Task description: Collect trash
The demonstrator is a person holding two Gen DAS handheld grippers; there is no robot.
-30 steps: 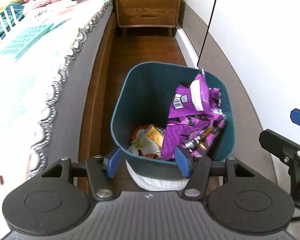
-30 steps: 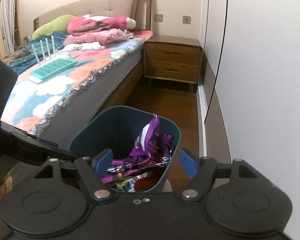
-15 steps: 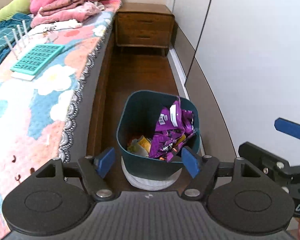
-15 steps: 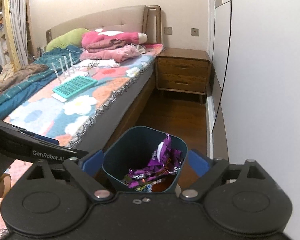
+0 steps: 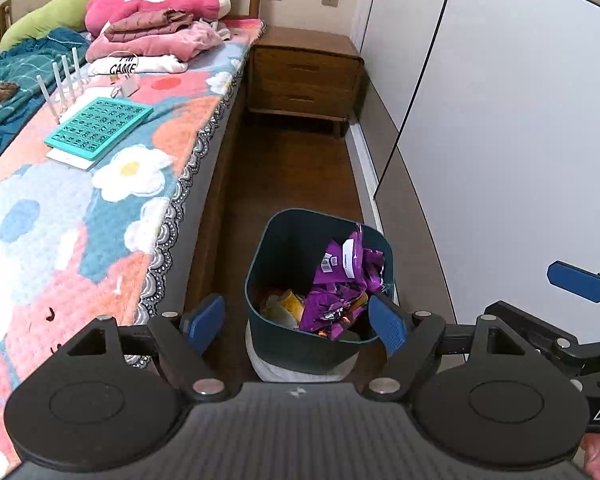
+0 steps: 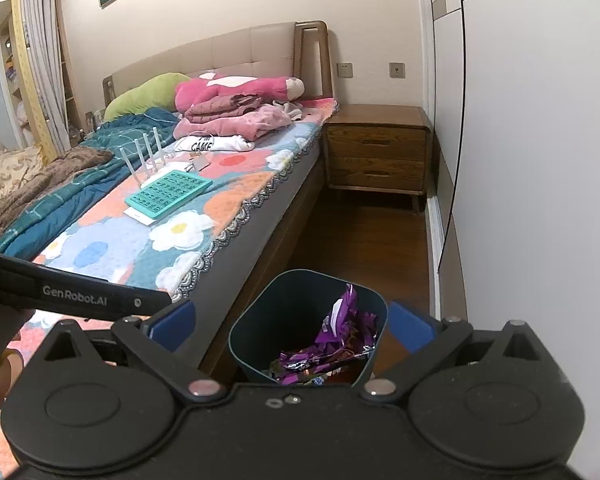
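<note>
A dark teal trash bin (image 5: pixel 288 240) stands on the wooden floor between the bed and the wardrobe, on a white base. It holds purple snack wrappers (image 5: pixel 340 276) and yellow scraps (image 5: pixel 284 304). The bin also shows in the right wrist view (image 6: pixel 260 332) with the wrappers (image 6: pixel 336 340) inside. My left gripper (image 5: pixel 300 320) is open and empty, held well above the bin. My right gripper (image 6: pixel 292 328) is open and empty, also above the bin; one blue fingertip of it (image 5: pixel 576 280) shows at the right of the left wrist view.
The bed (image 5: pixel 80 208) with a flowered blanket runs along the left; a teal tray (image 5: pixel 100 126), white sticks and folded pink clothes (image 5: pixel 156 36) lie on it. A wooden nightstand (image 5: pixel 304 76) stands at the far end. White wardrobe doors (image 5: pixel 520 140) line the right.
Both grippers have risen and pulled back from the bin, which now looks smaller and lower. Both stay open and empty. The bin and its contents have not moved.
</note>
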